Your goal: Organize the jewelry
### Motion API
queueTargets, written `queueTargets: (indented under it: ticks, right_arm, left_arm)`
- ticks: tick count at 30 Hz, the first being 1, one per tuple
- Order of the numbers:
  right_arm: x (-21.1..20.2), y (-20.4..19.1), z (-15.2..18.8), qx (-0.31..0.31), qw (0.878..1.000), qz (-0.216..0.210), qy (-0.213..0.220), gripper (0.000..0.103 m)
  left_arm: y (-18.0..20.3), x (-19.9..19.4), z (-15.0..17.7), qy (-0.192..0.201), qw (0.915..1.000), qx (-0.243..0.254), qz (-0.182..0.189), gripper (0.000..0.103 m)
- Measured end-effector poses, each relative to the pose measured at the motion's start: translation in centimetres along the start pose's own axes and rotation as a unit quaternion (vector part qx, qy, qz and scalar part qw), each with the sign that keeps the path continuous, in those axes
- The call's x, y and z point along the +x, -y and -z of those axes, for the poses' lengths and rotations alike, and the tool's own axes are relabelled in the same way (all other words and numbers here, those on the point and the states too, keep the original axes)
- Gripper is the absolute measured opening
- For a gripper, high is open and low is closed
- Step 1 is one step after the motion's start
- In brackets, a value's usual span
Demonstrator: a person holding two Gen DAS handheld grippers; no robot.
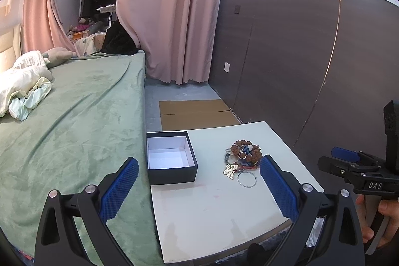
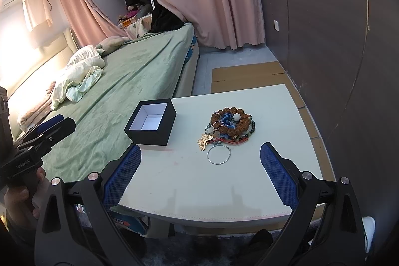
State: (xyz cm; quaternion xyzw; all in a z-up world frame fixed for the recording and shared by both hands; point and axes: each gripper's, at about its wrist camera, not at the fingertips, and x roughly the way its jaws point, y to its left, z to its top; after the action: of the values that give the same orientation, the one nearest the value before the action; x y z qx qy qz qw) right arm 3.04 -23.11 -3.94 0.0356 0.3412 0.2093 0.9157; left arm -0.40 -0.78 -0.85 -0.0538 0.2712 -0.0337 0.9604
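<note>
A black box (image 1: 171, 157) (image 2: 152, 125) with a white inside stands empty at the left edge of the white table (image 1: 212, 211) (image 2: 199, 186). To its right lies a jewelry pile (image 1: 245, 153) (image 2: 230, 125) of brown bead bracelets, a gold butterfly piece (image 1: 230, 171) (image 2: 205, 140) and a thin silver ring (image 1: 247, 179) (image 2: 219, 154). My left gripper (image 1: 199, 185) hovers open before the box and pile. My right gripper (image 2: 199, 171) is open too, above the table's near part, short of the silver ring. Neither holds anything.
A bed with a green cover (image 1: 74, 121) (image 2: 124, 81) runs along the table's left side. A dark panelled wall (image 1: 311, 54) (image 2: 324, 29) stands to the right. Flat cardboard (image 1: 197, 114) (image 2: 247, 76) lies on the floor beyond the table. Pink curtains (image 1: 172, 11) hang behind.
</note>
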Motion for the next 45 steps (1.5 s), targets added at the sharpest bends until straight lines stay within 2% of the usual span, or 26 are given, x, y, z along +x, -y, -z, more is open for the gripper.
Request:
queueTargets:
  ticks: [7,45]
  right_arm:
    - [-0.04,0.02,-0.09,0.001,1.000,-0.005,0.000,0.096]
    - [-0.15,-0.07,0.25,0.003,1.000,-0.003,0.010,0.096]
  left_arm:
    - [0.35,-0.04,0.02,-0.002,0.9999,0.003,0.010,0.090]
    - [0.80,0.22,0.10,-0.011,0.9994,0.016,0.027,0.091]
